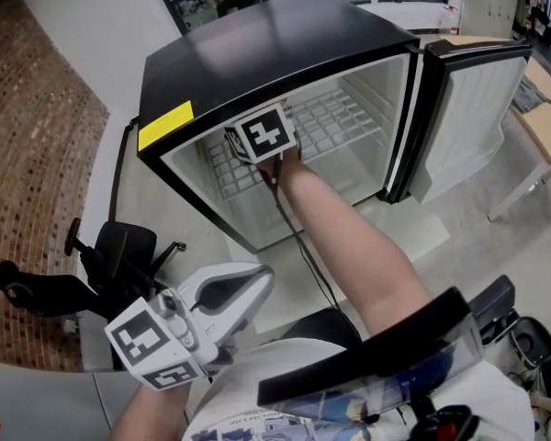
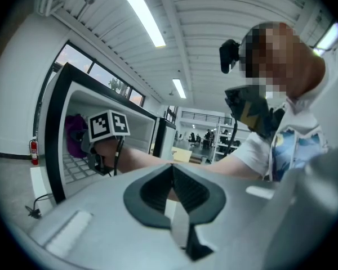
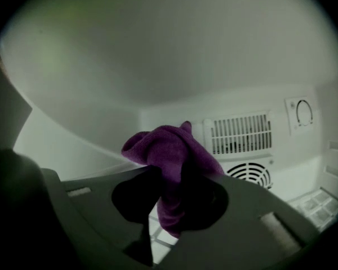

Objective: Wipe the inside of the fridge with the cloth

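Observation:
The black mini fridge (image 1: 257, 49) stands with its door (image 1: 468, 108) swung wide to the right. My right gripper (image 1: 257, 150) reaches into the upper part of the white interior, above the wire shelf (image 1: 335, 122); only its marker cube shows from above. It is shut on a purple cloth (image 3: 169, 145), which bunches up out of the jaws near the fridge's ceiling and back wall (image 3: 174, 117). The cloth (image 2: 76, 134) also shows just past the right gripper (image 2: 96, 151) in the left gripper view. My left gripper (image 1: 253, 283) hangs back by my body, shut and empty (image 2: 172, 193).
A vent grille (image 3: 239, 133), a round fan grille (image 3: 249, 174) and a thermostat dial (image 3: 303, 112) sit on the fridge's back wall. A black chair base (image 1: 101, 265) lies on the floor at left. A wooden table (image 1: 542, 122) stands right of the door.

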